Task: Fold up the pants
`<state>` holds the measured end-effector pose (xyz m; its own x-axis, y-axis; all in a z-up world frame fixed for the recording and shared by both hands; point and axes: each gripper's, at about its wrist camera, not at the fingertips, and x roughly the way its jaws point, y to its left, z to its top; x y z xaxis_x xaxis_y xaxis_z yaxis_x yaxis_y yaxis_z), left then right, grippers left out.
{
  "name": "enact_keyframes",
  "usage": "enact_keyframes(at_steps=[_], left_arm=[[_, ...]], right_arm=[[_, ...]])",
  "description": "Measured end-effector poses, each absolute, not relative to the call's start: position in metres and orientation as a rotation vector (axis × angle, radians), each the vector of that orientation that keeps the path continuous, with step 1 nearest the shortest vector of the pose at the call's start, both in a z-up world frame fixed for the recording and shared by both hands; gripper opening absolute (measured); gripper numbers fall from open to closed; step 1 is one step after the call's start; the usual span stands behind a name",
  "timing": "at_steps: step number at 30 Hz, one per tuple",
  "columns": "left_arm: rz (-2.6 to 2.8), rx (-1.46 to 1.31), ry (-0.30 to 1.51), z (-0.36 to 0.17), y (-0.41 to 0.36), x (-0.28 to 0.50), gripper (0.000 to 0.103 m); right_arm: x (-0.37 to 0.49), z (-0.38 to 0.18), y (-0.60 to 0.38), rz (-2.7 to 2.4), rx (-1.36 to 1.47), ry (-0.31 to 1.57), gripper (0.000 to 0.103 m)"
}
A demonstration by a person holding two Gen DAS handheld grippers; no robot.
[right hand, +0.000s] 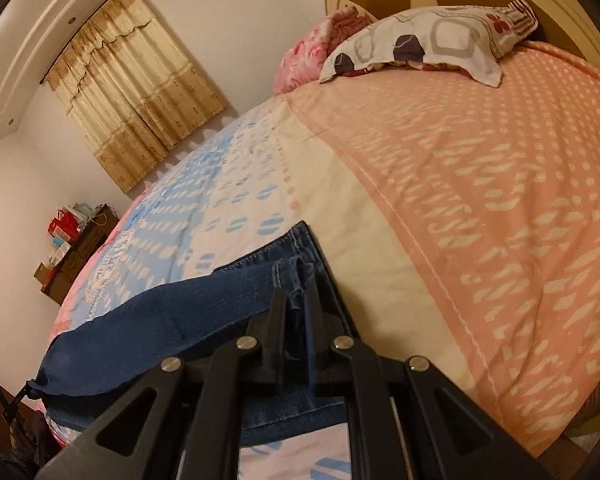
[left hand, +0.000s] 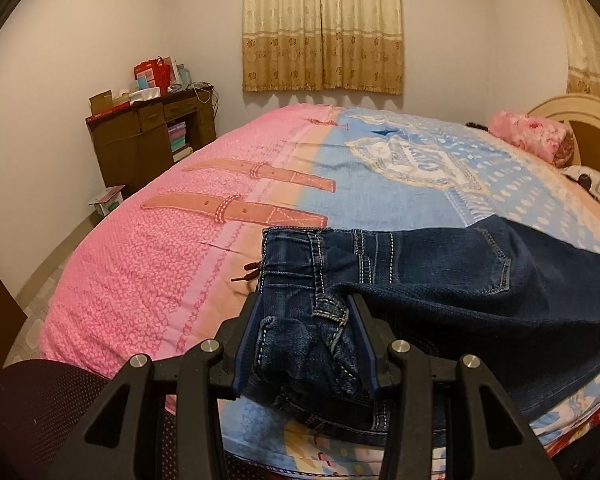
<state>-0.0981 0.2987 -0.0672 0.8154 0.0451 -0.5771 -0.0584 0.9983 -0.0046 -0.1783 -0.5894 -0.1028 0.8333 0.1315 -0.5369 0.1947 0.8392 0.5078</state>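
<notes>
Almost nothing could be read. The bedspread [left hand: 380, 184] carried a printed white label patch [left hand: 416, 164] with large block lettering, lying just beyond the waistband of the jeans [left hand: 420, 276], but the letters were too warped and blurred to make out. The red boxes and bags [left hand: 152, 74] on the dark cabinet [left hand: 140, 144] to the left of the bed showed no legible print.

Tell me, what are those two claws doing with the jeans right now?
Left gripper shut on jeans waistband. Right gripper shut on leg hem. Jeans lying across bedspread. Nothing in the way.
</notes>
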Motion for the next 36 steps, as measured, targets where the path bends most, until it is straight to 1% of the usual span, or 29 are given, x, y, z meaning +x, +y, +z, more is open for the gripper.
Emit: enact_keyframes(at_steps=[5,7,8,9,10,11,12,19,20,22,25,28,30,32,36], left_arm=[[0.036,-0.010,0.634,-0.073,0.301,-0.103,0.045],[0.019,-0.008,0.644,-0.075,0.300,-0.106,0.047],[0.014,0.001,0.643,-0.074,0.299,-0.108,0.049],[0.016,0.014,0.641,-0.073,0.298,-0.111,0.050],[0.011,0.018,0.639,-0.072,0.298,-0.114,0.051],[0.003,0.015,0.637,-0.071,0.299,-0.116,0.052],[-0.001,0.013,0.636,-0.070,0.300,-0.118,0.053],[0.000,0.065,0.621,-0.063,0.296,-0.128,0.058],[0.000,0.064,0.618,-0.062,0.298,-0.129,0.063],[0.004,0.052,0.607,-0.058,0.302,-0.131,0.068],[0.013,0.054,0.594,-0.055,0.301,-0.133,0.068],[0.016,0.042,0.571,-0.049,0.302,-0.135,0.068],[0.030,0.034,0.563,-0.045,0.305,-0.136,0.068],[0.049,0.015,0.548,-0.040,0.310,-0.137,0.068],[0.059,0.003,0.557,-0.037,0.301,-0.131,0.069]], right_arm=[[-0.180,-0.115,-0.585,-0.050,0.552,0.652,0.011],[-0.181,-0.124,-0.581,-0.057,0.535,0.686,0.013],[-0.184,-0.129,-0.581,-0.071,0.531,0.694,0.015],[-0.188,-0.131,-0.583,-0.072,0.544,0.692,0.016],[-0.193,-0.132,-0.586,-0.079,0.559,0.687,0.023],[-0.199,-0.133,-0.588,-0.099,0.561,0.683,0.039],[-0.204,-0.132,-0.588,-0.130,0.546,0.678,0.041],[-0.222,-0.110,-0.569,-0.220,0.450,0.637,0.043],[-0.224,-0.104,-0.560,-0.214,0.429,0.621,0.043],[-0.222,-0.094,-0.540,-0.191,0.383,0.597,0.043],[-0.210,-0.083,-0.509,-0.130,0.345,0.578,0.043],[-0.194,-0.074,-0.462,-0.035,0.307,0.565,0.050],[-0.187,-0.070,-0.430,0.008,0.232,0.559,0.052],[-0.175,-0.065,-0.386,0.105,0.169,0.557,0.059],[-0.152,-0.069,-0.304,0.297,0.070,0.591,0.061]])
